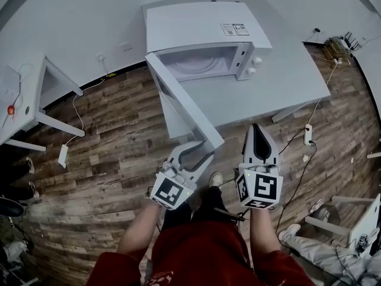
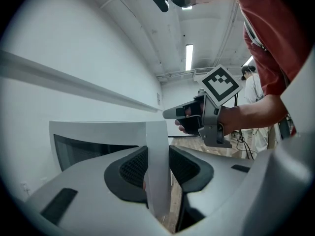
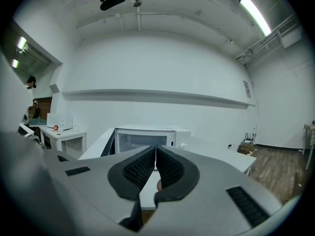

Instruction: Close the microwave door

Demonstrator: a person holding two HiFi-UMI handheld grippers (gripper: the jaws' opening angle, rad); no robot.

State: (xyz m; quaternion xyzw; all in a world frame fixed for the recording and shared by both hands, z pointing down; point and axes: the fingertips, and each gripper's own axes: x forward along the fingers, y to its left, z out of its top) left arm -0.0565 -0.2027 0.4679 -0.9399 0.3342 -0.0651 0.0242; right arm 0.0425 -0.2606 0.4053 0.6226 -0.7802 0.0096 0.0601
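A white microwave (image 1: 202,28) stands on a white table (image 1: 286,76) with its door (image 1: 178,100) swung wide open toward me. My left gripper (image 1: 198,152) has its jaws around the door's free edge. In the left gripper view both dark pads lie against the edge of the door (image 2: 158,181), one on each side. My right gripper (image 1: 257,128) hovers to the right of the door edge, over the table's front, shut and empty. Its pads (image 3: 142,167) meet, with the microwave's open cavity (image 3: 145,141) straight ahead. That right gripper (image 2: 170,113) also shows in the left gripper view.
A second white table (image 1: 24,100) with a red object (image 1: 10,109) stands at the left. Cables and a power strip (image 1: 308,134) lie on the wooden floor right of the table. Another person's legs (image 1: 333,255) are at the lower right.
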